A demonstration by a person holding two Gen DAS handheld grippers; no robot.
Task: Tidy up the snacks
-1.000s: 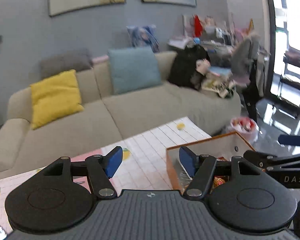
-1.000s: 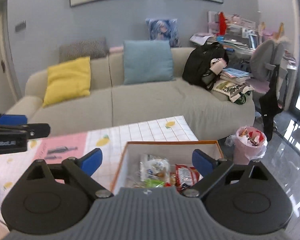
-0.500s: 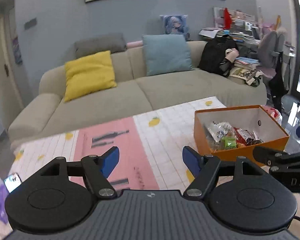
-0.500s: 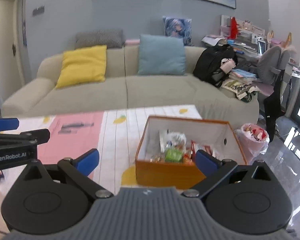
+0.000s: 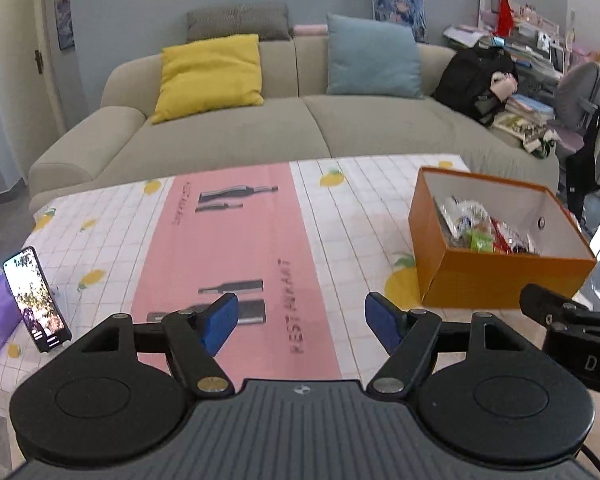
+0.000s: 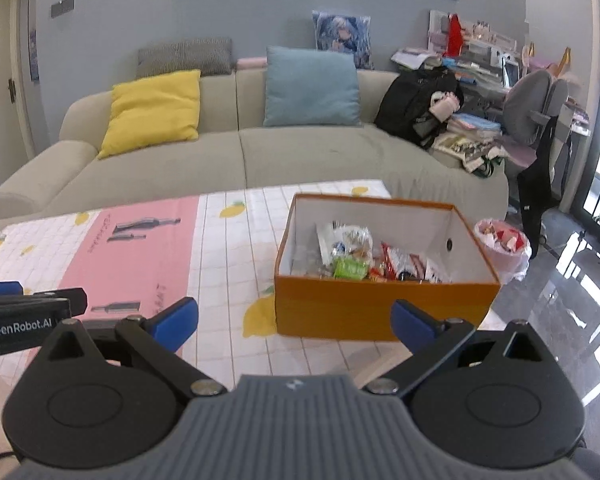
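both the left gripper (image 5: 300,322) and right gripper (image 6: 294,322) hang spread wide and empty. the orange box (image 6: 380,312) of snack packets (image 6: 364,258) sits near the table's (image 5: 348,216) right edge, likely for sorting.

An orange box (image 6: 384,308) with a white inside stands open, lidless, on the right part of the table, near its far right corner. A small round hole pierces its right end wall. Snacks (image 6: 364,258) lie heaped on its floor toward the near wall: a clear crinkled bag, a green packet, red wrappers. The far part of the floor is bare.
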